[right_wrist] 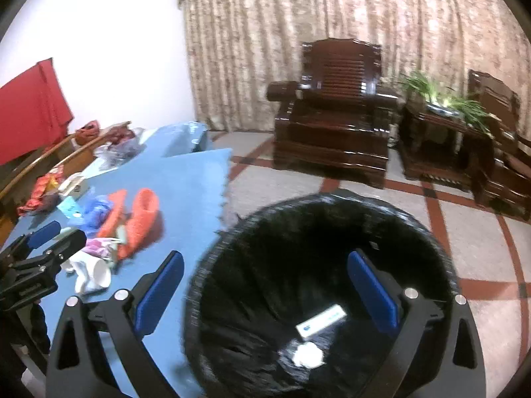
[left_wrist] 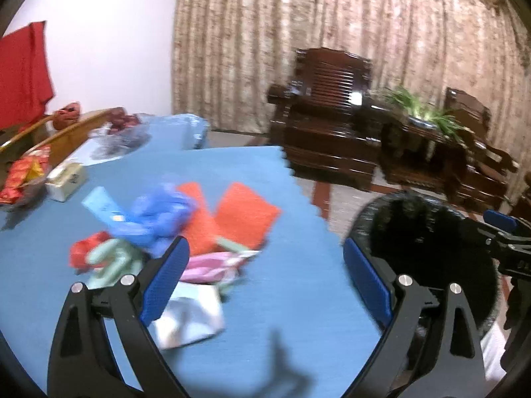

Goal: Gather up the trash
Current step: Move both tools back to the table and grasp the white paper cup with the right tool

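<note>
Both grippers wide open, empty. Right gripper point(right_wrist: 265, 285) over bin point(right_wrist: 431, 232); white box point(right_wrist: 321, 320) and wad lie inside. Left gripper point(left_wrist: 265, 282) over table point(left_wrist: 282, 298), trash pile point(left_wrist: 159, 232) just beyond. Judged between drops; next: left closes on a pile item.

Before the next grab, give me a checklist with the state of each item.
1. Left gripper empty, fingers apart: ok.
2. Right gripper empty, fingers apart over the bin: ok.
3. Bin has room; a small box and a white wad lie at the bottom: ok.
4. Table cleared of trash: not ok, the pile remains.
5. Pile sharp enough to choose one piece: cannot tell, the pictures are blurred.
</note>
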`<state>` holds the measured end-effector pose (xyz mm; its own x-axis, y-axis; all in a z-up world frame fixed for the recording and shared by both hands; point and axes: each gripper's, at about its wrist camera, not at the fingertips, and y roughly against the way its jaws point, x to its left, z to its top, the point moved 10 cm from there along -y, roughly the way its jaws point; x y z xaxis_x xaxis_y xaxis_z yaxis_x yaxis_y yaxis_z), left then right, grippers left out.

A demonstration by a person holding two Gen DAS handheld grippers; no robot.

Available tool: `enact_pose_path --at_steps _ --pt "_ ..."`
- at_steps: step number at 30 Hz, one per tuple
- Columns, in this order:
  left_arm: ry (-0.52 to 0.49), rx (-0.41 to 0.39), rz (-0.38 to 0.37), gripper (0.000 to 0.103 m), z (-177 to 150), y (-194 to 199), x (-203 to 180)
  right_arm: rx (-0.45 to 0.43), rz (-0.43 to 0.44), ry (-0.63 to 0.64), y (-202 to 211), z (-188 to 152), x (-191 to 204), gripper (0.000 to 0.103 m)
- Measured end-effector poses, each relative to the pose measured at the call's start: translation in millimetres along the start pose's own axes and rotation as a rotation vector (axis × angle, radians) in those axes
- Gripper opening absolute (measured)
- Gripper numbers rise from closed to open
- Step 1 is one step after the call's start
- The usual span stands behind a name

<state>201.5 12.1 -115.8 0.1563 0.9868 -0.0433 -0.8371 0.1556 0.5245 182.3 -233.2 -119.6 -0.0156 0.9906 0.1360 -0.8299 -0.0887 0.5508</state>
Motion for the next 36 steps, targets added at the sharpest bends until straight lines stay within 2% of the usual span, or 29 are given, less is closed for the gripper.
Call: enact_pose_path --at_steps 5,16,21,23,27,36 --pt "0.017 -0.009 0.087 0.091 -3 11 45 -0.018 0.063 0.063 -10 5 49 0.097" --pt "0.074 0.017 0.235 0.091 -27 18 126 0.02 0.187 0.125 -43 -7 129 0.097" --pt "0.093 0.027 0.274 0.091 -40 15 149 0.04 0.214 0.145 -56 -11 151 0.093" --pt "0.097 0.038 0.287 0.085 -45 14 158 0.047 0.218 0.152 -60 -13 157 0.092" --pt "0.105 0.068 0.301 0.085 -59 10 171 0.062 0.223 0.152 -67 -20 169 0.09" --pt "0.152 0.115 0.337 0.083 -87 10 211 0.11 0.261 0.18 -83 -57 222 0.089"
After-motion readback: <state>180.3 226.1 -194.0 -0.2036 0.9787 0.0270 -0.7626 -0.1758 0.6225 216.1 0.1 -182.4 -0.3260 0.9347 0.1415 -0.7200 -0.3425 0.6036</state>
